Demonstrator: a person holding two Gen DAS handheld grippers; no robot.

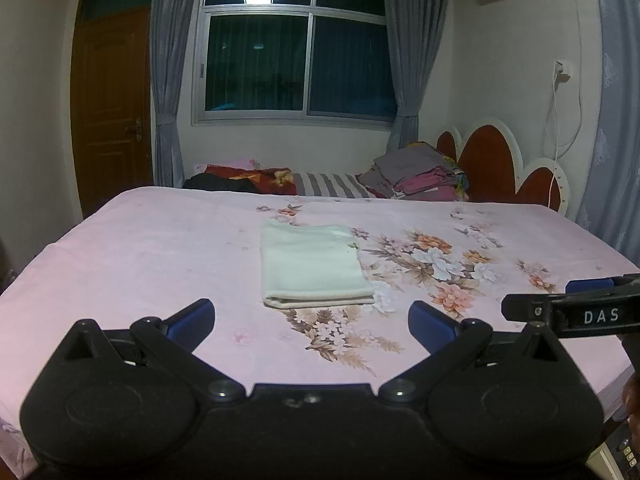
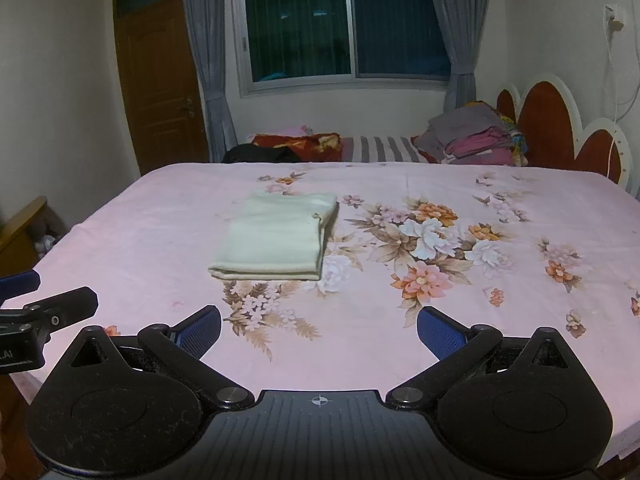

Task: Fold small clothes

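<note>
A pale cream garment lies folded into a flat rectangle on the pink floral bedsheet, its folded edge toward me. The right wrist view shows the same garment left of centre on the sheet. My left gripper hovers over the near part of the bed, open, with nothing between its blue pads; the garment lies just beyond them. My right gripper is open and empty too, set back from the garment and to its right. Each gripper shows at the edge of the other's view.
A stack of folded clothes and striped and red bedding sit at the far end by the red headboard. A brown door is at left, a curtained window behind. A wooden piece of furniture stands left of the bed.
</note>
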